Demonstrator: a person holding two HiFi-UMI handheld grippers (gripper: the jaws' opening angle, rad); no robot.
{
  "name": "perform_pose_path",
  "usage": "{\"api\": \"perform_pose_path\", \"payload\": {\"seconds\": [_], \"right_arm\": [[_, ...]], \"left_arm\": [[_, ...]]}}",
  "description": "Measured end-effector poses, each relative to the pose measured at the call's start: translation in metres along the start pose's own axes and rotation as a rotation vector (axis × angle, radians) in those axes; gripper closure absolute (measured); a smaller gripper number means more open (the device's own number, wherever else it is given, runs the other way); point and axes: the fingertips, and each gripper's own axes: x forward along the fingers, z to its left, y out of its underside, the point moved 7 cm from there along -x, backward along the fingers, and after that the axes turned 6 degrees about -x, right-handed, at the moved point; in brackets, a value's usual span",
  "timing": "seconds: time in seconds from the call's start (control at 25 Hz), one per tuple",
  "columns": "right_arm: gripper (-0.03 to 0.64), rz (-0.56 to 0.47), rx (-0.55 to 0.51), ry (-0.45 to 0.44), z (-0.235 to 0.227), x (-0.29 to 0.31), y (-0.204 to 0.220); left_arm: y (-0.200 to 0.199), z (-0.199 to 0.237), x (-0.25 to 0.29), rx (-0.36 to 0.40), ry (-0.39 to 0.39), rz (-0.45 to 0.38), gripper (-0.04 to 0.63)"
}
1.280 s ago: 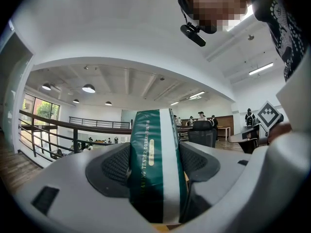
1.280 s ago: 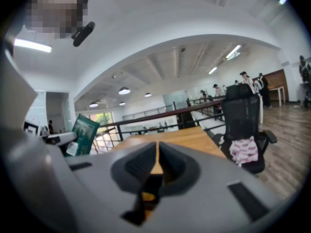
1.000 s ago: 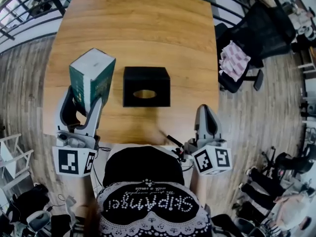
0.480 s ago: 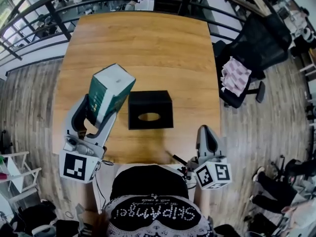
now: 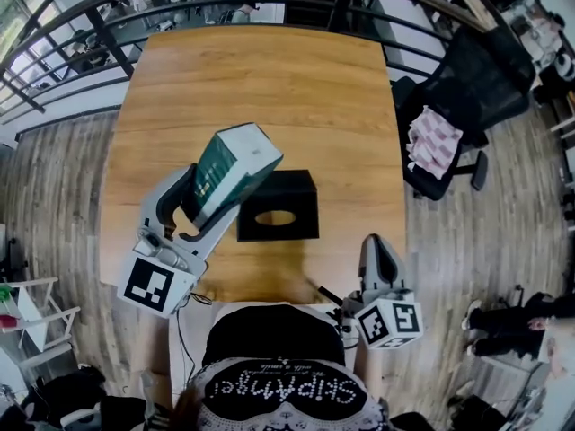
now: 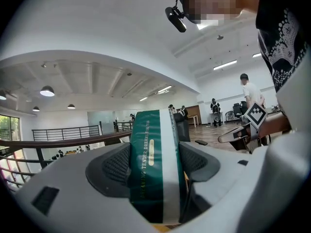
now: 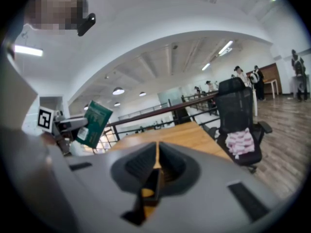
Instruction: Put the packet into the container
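**Packet clamped, tilted toward the container**

Head view: the left gripper (image 5: 205, 206) pinched the green packet (image 5: 235, 169), whose far end hung over the near-left corner of the black container (image 5: 301, 194). Left gripper view: the pads squeezed its broad faces (apparently low down), so it could pivot or jam at the small oval opening. Right gripper view: the right gripper (image 7: 156, 161) was pressed together, empty.

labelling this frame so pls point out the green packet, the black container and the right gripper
green packet (image 5: 229, 178), head view, on its green side face.
black container (image 5: 292, 194), head view, on its top face beside the oval opening.
right gripper (image 5: 375, 241), head view, at the tips of its closed jaws.
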Motion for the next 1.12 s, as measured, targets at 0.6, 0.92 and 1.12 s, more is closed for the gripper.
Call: {"api": "perform_pose_path", "payload": {"seconds": [0.6,0.92,1.12], "right_arm": [[0.578,0.044,0.029,-0.012,0.008,0.007,0.009],[0.577,0.052,0.035,-0.005,0.016,0.010,0.009],[0.578,0.058,0.041,0.011,0.013,0.010,0.011]], "left_arm": [[0.032,-0.008,0.026,-0.079,0.074,0.093,0.256],[0.054,-0.011,0.033,-0.087,0.130,0.138,0.256],[0.070,-0.018,0.041,-0.087,0.160,0.169,0.256]]}}
